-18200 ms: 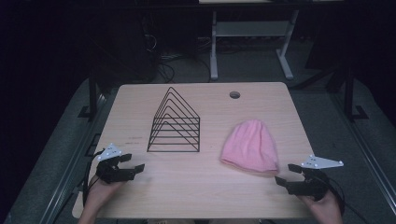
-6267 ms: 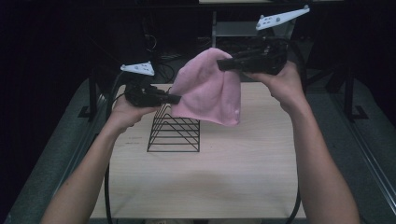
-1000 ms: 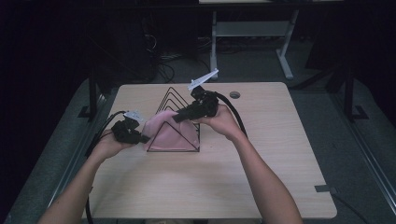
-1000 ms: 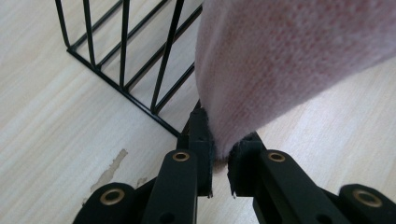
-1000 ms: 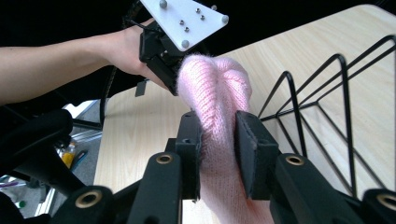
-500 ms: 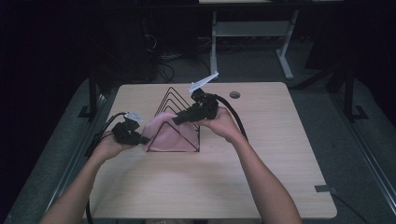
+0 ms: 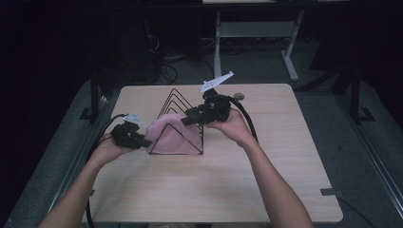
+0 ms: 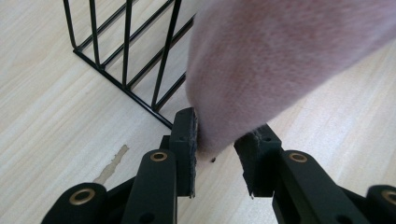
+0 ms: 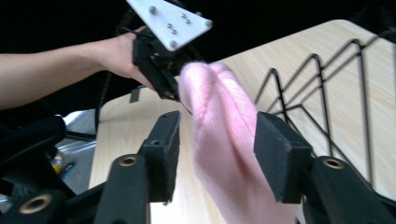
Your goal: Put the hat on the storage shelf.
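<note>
left gripper: left gripper (image 8: pixel 215 154) low at the left foot of the rack, jaws a little apart with the tip of the soft pink knit beanie (image 8: pixel 280 65) between them; one pad touches the fabric, the other stands just off it, so loose or letting go, not a firm pinch
right gripper: right gripper (image 9: pixel 215 154) raised over the rack's front top, jaws spread wide, a fold of the beanie hanging between them with gaps both sides; not clamping
hands: both forearms come in from the bottom of the high view; left gripper (image 7: pixel 129 135) at the left end of the beanie, right gripper (image 7: pixel 209 111) at the peak
beanie position: pink beanie (image 7: pixel 172 135) draped over the front part of the black wire triangular rack (image 7: pixel 178 107), covering the front triangles; lower edge looks near the table, contact hard to tell
rack: upright on the light wood table (image 7: pixel 285 156), row of nested wire triangles; rear ones bare
table: otherwise bare around the rack; small round grommet (image 7: pixel 239 96) near the far edge
done: beanie placed on the rack, weight seems carried by the wires rather than the grippers
left: judged near the end; release the last bit of fabric at the left, draw both grippers clear without dragging the beanie off, maybe straighten the drape
risk: loose knit could snag on a pad on the way out
</note>
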A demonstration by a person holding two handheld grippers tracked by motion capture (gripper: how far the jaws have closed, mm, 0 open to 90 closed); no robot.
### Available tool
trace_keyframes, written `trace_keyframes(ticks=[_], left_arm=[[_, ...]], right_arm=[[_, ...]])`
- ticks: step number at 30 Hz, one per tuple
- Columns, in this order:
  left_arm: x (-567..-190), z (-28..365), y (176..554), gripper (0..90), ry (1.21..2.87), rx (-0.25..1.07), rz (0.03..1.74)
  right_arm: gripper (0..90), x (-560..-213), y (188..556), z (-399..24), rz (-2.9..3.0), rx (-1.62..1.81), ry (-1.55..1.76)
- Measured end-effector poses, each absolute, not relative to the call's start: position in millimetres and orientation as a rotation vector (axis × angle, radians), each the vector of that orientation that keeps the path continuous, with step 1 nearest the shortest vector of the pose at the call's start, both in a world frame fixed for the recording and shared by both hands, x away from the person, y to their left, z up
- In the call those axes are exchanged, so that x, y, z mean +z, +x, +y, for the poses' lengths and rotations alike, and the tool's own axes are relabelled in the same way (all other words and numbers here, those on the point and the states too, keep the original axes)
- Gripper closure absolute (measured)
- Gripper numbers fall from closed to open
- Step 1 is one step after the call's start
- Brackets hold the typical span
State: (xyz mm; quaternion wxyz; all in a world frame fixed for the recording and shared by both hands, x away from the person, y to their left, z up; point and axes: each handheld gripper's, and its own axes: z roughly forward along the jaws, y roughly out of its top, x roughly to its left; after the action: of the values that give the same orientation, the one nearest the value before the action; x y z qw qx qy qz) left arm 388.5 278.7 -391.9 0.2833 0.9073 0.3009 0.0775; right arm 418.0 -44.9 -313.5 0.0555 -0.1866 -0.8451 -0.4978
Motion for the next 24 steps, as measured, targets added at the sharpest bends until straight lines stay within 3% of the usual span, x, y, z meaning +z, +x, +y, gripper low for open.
trace_keyframes(ticks=[24], left_arm=[[-380.2, 285.3, 369.6, 54.1, 2.374, 0.235, 0.799]], right_arm=[[37.3, -322.3, 411.2, -105.2, -2.611, -1.500, -0.749]])
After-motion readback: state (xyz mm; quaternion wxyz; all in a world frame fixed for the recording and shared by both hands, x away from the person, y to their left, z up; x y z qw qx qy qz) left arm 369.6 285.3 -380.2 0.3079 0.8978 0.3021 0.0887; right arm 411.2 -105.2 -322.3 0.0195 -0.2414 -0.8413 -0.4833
